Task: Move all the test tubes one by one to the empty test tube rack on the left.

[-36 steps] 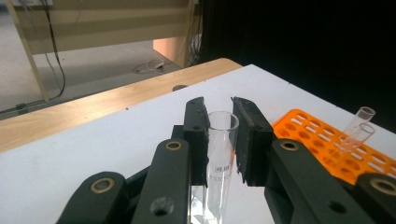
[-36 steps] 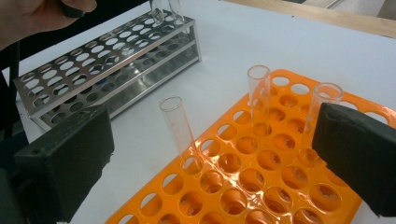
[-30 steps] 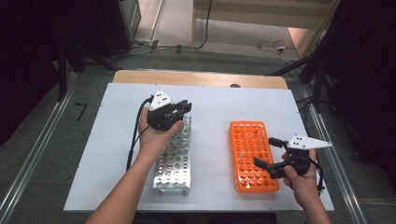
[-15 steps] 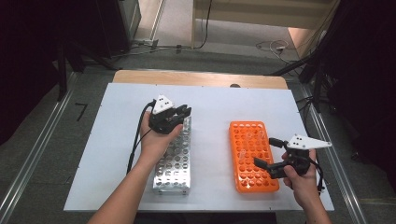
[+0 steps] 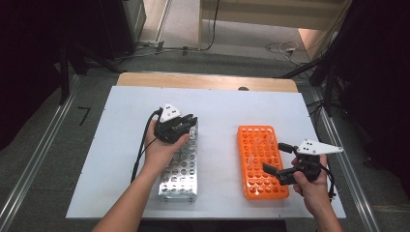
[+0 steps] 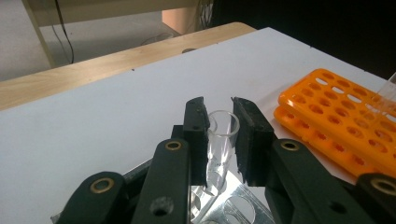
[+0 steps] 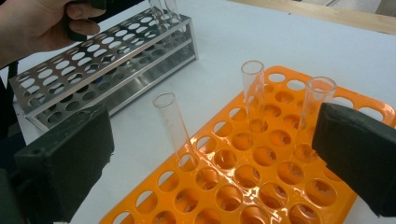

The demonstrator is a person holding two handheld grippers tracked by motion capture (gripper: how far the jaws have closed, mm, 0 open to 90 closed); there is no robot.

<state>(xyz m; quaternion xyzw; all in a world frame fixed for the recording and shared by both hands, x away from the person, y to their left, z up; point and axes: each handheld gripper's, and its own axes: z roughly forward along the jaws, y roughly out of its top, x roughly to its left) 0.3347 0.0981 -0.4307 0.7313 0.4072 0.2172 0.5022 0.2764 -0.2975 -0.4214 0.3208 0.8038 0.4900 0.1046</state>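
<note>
My left gripper (image 5: 185,124) hovers over the far end of the steel tube rack (image 5: 181,169). In the left gripper view the gripper (image 6: 219,105) is shut on a clear test tube (image 6: 222,140), whose lower end reaches down into the steel rack (image 6: 233,210). My right gripper (image 5: 273,157) stands wide open at the near right side of the orange tube rack (image 5: 263,181). In the right gripper view its pads (image 7: 65,163) flank the orange rack (image 7: 233,196), in which three clear tubes stand, the nearest one (image 7: 175,126) leaning.
The white table top (image 5: 222,111) has bare room between the two racks and behind them. A wooden strip (image 5: 208,81) runs along its far edge. Two more tubes (image 7: 164,9) stand at the steel rack's far end.
The left gripper has sunk a little toward the steel rack with the tube in it. The right gripper has stayed where it was, open.
</note>
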